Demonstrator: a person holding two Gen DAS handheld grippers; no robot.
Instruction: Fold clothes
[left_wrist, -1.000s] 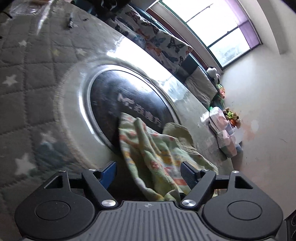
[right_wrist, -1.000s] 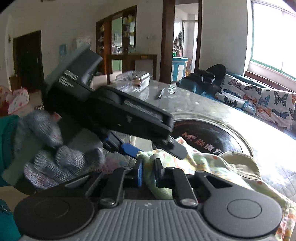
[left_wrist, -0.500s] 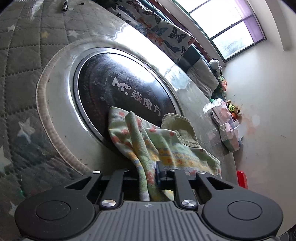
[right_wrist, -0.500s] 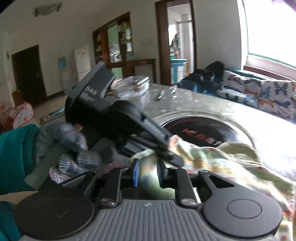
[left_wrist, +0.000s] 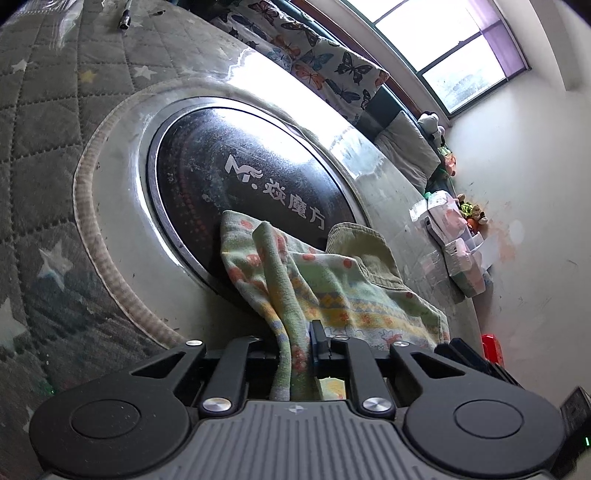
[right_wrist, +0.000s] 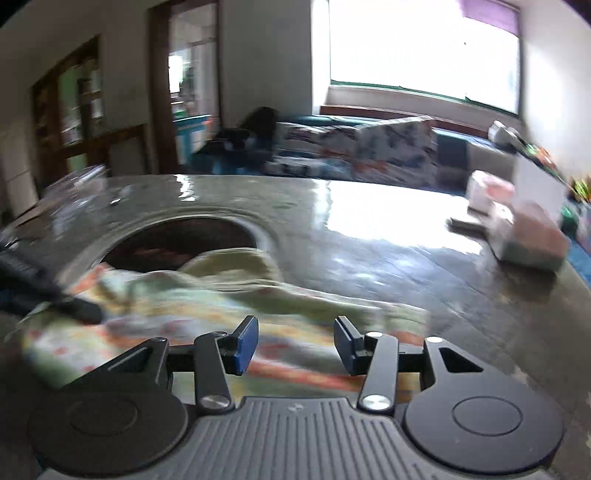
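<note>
A small green and yellow patterned garment (left_wrist: 317, 280) lies on the table, partly over the black round glass plate (left_wrist: 236, 166). My left gripper (left_wrist: 295, 350) is shut on a bunched fold of the garment at its near edge. In the right wrist view, which is blurred, the garment (right_wrist: 192, 295) lies just ahead, and my right gripper (right_wrist: 295, 343) is open and empty above its near part. The left gripper's dark arm (right_wrist: 55, 302) shows at the left edge over the cloth.
A grey quilted star-pattern cover (left_wrist: 44, 122) lies on the table's left side. Plastic boxes (right_wrist: 524, 229) stand at the far right of the table. A butterfly-print sofa (left_wrist: 325, 62) stands under the window. A red object (left_wrist: 491, 347) lies by the wall.
My left gripper closed on the garment's fold and stays shut on it. My right gripper let go of the cloth, opened, and swung right, away from the left gripper.
</note>
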